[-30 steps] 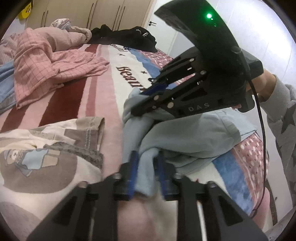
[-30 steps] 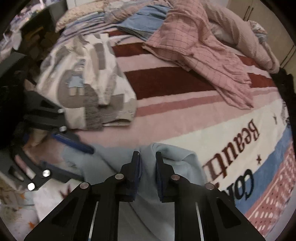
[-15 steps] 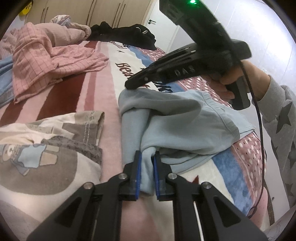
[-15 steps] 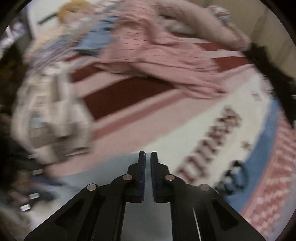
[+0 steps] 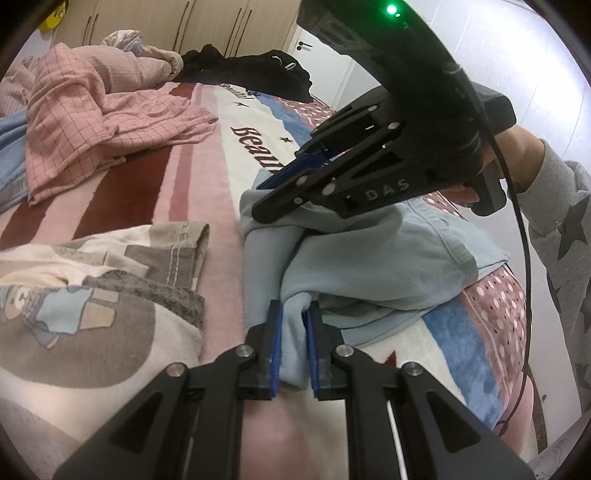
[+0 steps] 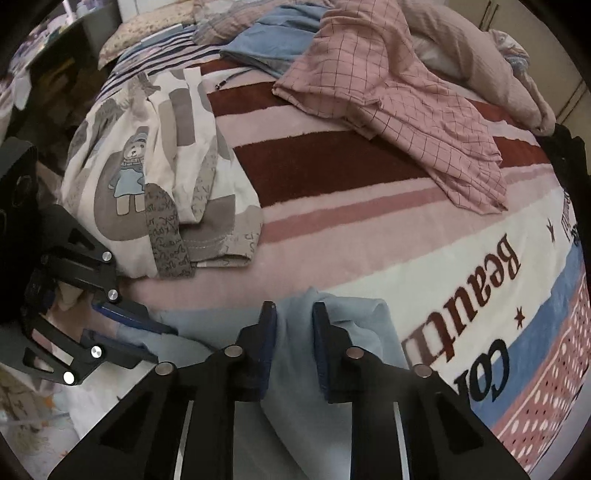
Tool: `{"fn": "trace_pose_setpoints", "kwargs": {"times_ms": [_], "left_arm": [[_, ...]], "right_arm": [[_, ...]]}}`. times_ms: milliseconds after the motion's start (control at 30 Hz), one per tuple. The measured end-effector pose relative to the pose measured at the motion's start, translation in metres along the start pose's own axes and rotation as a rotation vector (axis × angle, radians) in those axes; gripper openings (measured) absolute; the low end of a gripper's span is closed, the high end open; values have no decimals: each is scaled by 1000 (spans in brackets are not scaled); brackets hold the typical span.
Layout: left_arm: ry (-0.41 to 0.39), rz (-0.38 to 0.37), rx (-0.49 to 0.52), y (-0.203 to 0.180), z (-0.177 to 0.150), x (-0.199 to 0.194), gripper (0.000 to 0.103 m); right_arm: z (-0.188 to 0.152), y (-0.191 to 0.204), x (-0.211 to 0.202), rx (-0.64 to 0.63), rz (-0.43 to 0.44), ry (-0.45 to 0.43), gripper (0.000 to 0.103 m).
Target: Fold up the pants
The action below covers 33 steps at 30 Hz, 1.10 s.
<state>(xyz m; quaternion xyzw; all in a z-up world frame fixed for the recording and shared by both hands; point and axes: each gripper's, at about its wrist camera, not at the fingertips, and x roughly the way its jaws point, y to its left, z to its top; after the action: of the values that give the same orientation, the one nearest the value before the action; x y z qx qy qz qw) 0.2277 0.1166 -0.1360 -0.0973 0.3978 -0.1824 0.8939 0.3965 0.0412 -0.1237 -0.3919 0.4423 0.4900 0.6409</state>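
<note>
Pale blue soft cotton pants (image 5: pixel 373 266), bunched on the striped bed blanket (image 5: pixel 207 192), are pinched by the left claw (image 5: pixel 293 350); the right claw (image 6: pixel 293 347) is opening around a limp fold, best taken at the waistband.

My spot: home bedroom. Bed (image 6: pixel 369 236) under striped blanket, strewn clothes (image 6: pixel 399 103), wardrobe doors (image 5: pixel 192 26) behind.
</note>
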Motion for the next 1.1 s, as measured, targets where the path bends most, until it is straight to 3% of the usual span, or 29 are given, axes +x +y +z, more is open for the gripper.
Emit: {"fn": "trace_pose_setpoints", "kwargs": {"times_ms": [133, 333, 533, 733, 800, 867, 900, 1000, 1100], "left_arm": [[-3, 0, -2, 0, 0, 0, 9], [-12, -18, -2, 0, -1, -4, 9], [-17, -44, 6, -3, -1, -8, 8], [-32, -90, -2, -5, -1, -14, 8], [-40, -126, 5, -8, -2, -16, 8], [-49, -167, 9, -10, -2, -17, 8], [-49, -160, 13, -12, -2, -17, 8], [-48, -147, 10, -12, -2, -16, 8], [-50, -142, 10, -12, -1, -15, 8]], "right_arm": [[5, 9, 12, -51, -82, 36, 13], [6, 26, 14, -143, -246, 61, 5], [10, 16, 7, -84, -379, 33, 0], [11, 0, -7, -4, -282, 11, 0], [11, 1, -9, -6, -302, 13, 0], [12, -4, -7, -10, -414, 24, 0], [11, -9, -5, 9, -418, 43, 0], [9, -21, -8, 72, -379, 36, 0], [7, -22, -19, 98, -246, -4, 0]]}}
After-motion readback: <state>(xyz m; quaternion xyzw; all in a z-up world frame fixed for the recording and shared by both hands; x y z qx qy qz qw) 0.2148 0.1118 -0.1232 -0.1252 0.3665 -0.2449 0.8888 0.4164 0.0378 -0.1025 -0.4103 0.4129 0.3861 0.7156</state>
